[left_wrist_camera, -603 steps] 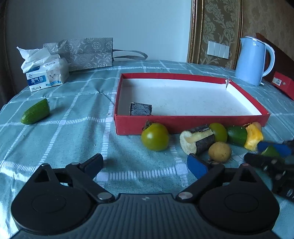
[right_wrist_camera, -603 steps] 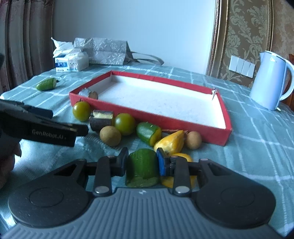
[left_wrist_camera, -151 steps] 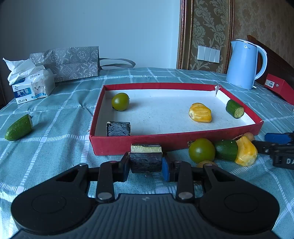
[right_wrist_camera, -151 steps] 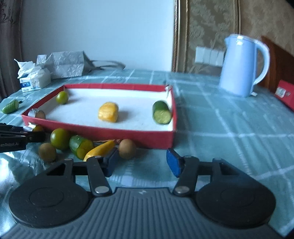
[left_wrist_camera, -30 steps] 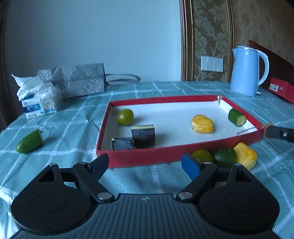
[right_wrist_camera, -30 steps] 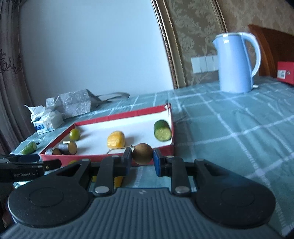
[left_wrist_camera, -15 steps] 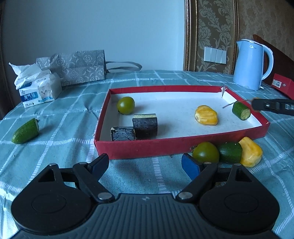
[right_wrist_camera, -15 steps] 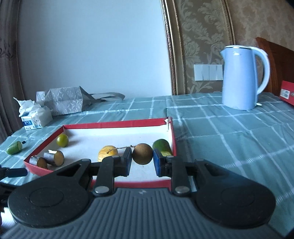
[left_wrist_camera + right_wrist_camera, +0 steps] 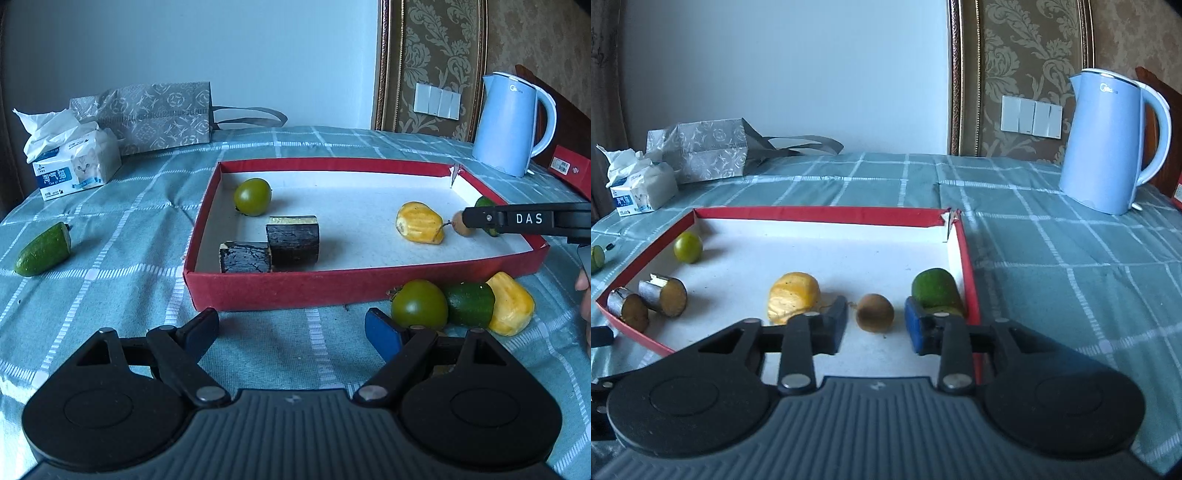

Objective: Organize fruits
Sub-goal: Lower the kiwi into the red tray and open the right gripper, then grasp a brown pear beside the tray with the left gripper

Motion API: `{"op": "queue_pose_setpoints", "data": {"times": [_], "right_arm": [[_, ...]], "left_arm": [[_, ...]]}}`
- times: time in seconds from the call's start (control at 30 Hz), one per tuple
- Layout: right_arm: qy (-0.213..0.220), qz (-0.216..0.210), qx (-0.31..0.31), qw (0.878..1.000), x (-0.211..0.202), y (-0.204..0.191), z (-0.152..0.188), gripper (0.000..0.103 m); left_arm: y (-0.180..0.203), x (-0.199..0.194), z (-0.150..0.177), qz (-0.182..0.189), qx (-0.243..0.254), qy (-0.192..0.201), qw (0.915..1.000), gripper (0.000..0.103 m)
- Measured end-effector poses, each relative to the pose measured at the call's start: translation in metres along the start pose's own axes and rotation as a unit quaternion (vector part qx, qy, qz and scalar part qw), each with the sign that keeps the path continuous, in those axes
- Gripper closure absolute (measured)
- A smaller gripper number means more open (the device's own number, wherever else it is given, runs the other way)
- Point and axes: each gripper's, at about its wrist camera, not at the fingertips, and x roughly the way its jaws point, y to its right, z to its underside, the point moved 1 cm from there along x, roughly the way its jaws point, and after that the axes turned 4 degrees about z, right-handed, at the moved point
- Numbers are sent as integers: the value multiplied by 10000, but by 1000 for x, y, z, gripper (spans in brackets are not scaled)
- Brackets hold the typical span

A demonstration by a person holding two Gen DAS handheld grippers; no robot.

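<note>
Left wrist view: left claw (image 9: 291,330) wide, empty, over desk (image 9: 110,295). "DAS" readable on right claw (image 9: 466,223). Red tray (image 9: 295,291): 1 green tomato (image 9: 252,196), 2 dark eggplant chunks (image 9: 291,243).

Right wrist view: right claw (image 9: 874,325) just been opening, brown longan (image 9: 875,312) loose between pads, resting in tray. "Midea" faint on 1 blue kettle (image 9: 1108,144).

Left gripper (image 9: 291,330): black ribbed housing, two round discs, silver pivot screws, one blue finger pad. Right gripper (image 9: 875,323): same build; its arm carries white "DAS" lettering.
</note>
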Motion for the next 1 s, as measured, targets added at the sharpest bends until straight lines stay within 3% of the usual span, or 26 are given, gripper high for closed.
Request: {"op": "queue_pose_setpoints", "data": {"times": [0.1,0.13,0.37,0.57,0.67,0.83,1.0], "right_arm": [[157,24,114,9998,-5,2,1,40],[269,138,177,9994,-9,4,2,23],[1090,212,1203,9865,-57,39,16,3],[1071,232,2073,9721,-75,70,39,0],[992,301,2206,9699,-76,76,43,0],[929,269,2293,9685,-74,79,45,0],[767,268,2293,9699,-70,78,46,0]], "left_arm": [[0,0,0,-6,13,1,10000,16],[0,0,0,-3,9,0,10000,16],[1,-1,1,-3,35,1,10000,16],[0,-8,2,160,-1,126,9998,16],[2,-13,1,367,1,239,9990,16],[10,-18,3,318,190,387,9986,16],[7,-25,4,705,83,443,9965,14]]}}
